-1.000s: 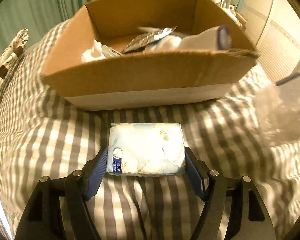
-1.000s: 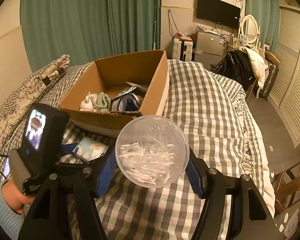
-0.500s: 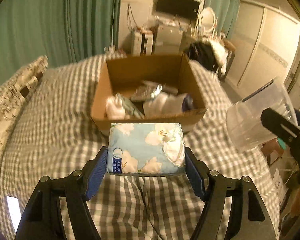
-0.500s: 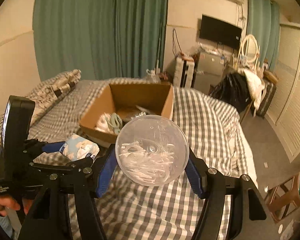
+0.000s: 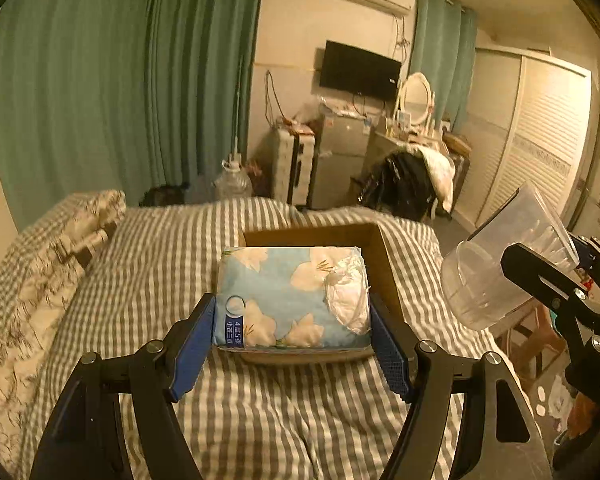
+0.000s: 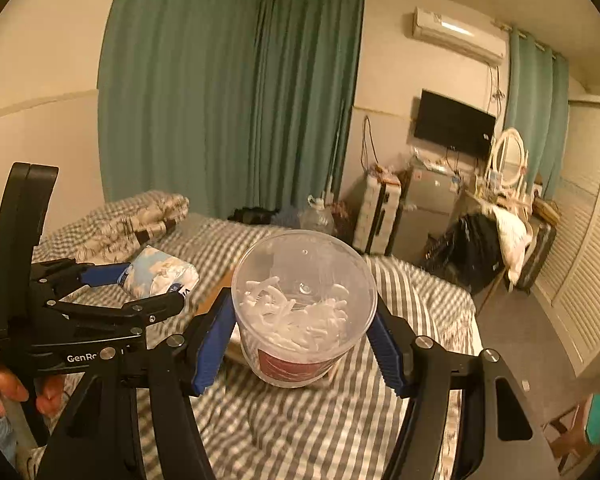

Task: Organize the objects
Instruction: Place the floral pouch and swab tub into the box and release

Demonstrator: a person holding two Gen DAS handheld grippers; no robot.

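My left gripper (image 5: 292,332) is shut on a blue floral tissue pack (image 5: 292,296) and holds it high above the bed, in front of the open cardboard box (image 5: 380,248). The pack also shows in the right wrist view (image 6: 160,276). My right gripper (image 6: 304,340) is shut on a clear plastic tub of white cotton swabs (image 6: 304,308), raised above the bed. The tub also shows at the right of the left wrist view (image 5: 500,264). The box is mostly hidden behind both held items.
The bed has a grey checked cover (image 5: 160,264) with a pillow (image 5: 72,220) at the left. Green curtains (image 5: 120,80), a TV (image 5: 360,70), a small fridge (image 5: 340,160) and a chair with clothes (image 5: 412,184) stand beyond. A wardrobe (image 5: 540,140) is at right.
Both grippers have risen well above the bed with their loads and tilted up. The box has dropped low in view and sits behind the held items.
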